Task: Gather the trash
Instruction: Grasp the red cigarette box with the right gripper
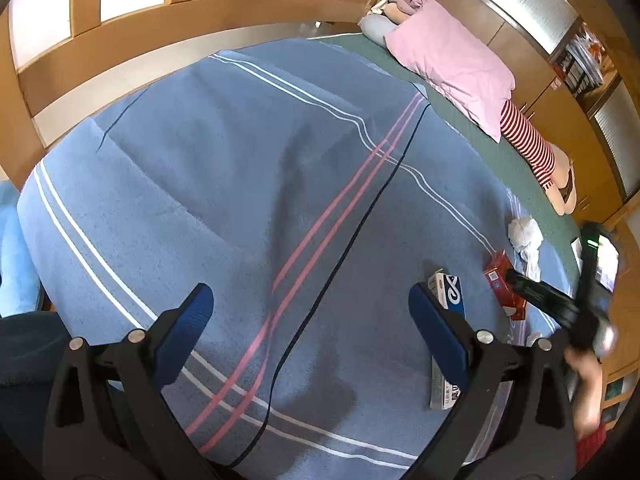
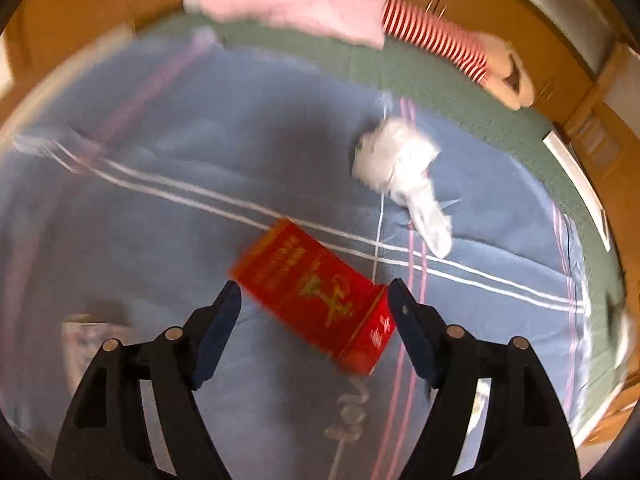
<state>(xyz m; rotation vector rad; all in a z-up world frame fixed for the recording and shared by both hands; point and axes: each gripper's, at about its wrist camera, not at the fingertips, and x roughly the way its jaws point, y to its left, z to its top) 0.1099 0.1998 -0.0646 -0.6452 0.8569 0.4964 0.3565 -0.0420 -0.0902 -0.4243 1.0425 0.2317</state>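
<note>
step: right gripper (image 2: 314, 294) is lining up on the red box (image 2: 316, 296), jaws wide, pads not pressing it, nothing gripped yet

red box: lying flat on the blue blanket (image 2: 160, 240), skewed between the jaws

tip: square up to the box's narrow sides before squeezing

other trash: crumpled tissue (image 2: 400, 168) farther off, white-blue carton (image 1: 448, 288) to the left

left gripper (image 1: 310, 312): wide open, empty
</note>
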